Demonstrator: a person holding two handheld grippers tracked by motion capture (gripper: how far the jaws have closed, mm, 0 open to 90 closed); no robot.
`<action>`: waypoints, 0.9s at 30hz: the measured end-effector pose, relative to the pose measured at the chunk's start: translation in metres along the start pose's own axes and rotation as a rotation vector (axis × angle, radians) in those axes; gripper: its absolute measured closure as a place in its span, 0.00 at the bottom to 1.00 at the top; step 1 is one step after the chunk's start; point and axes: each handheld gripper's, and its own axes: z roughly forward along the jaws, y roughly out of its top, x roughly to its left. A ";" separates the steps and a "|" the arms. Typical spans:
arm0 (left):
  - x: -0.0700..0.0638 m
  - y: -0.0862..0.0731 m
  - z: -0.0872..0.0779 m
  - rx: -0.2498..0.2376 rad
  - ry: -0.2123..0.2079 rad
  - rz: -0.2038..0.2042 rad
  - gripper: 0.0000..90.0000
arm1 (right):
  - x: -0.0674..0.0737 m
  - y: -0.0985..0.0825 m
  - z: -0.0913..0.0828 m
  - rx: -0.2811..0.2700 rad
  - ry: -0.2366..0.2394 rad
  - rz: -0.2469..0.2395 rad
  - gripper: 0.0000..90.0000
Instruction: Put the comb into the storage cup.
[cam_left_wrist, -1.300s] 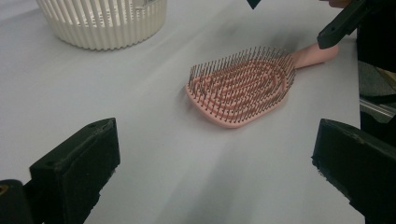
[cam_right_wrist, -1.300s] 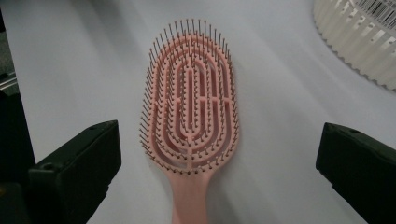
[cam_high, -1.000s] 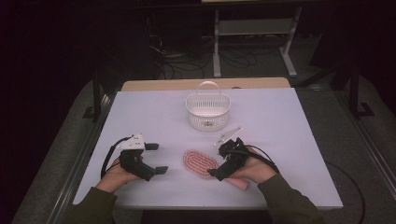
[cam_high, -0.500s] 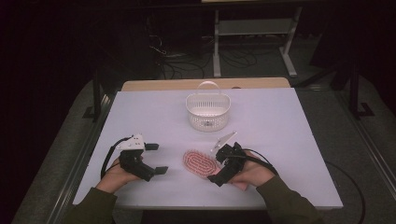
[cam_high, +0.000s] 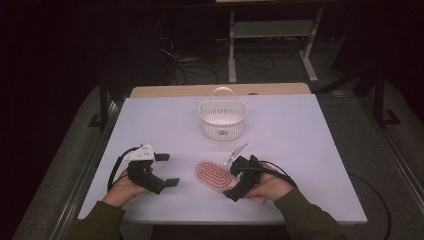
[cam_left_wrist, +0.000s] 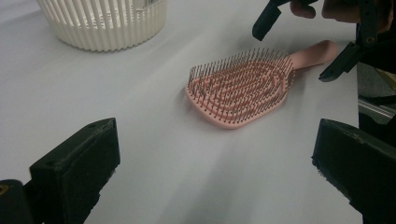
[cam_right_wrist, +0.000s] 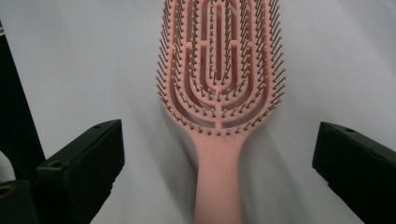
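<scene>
Right gripper view is showing the pink hairbrush (cam_right_wrist: 219, 88) lying bristles up on the white worktop (cam_right_wrist: 70, 60), its handle sitting between the wide-open fingers of the right gripper (cam_right_wrist: 219, 163). Going straight down and squeezing the handle's middle looks best. The left gripper (cam_high: 162, 170), also wide, is waiting nearby.
</scene>
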 end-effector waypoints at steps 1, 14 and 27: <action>0.000 0.000 0.000 0.000 0.000 0.000 0.01 | 0.000 0.000 0.000 0.006 -0.002 -0.002 0.05; 0.000 0.000 0.000 -0.001 -0.001 0.000 0.01 | 0.001 0.000 0.002 0.073 -0.001 -0.014 0.21; 0.000 0.000 0.001 0.001 -0.003 0.002 0.01 | -0.002 -0.002 0.003 0.114 0.020 -0.006 0.42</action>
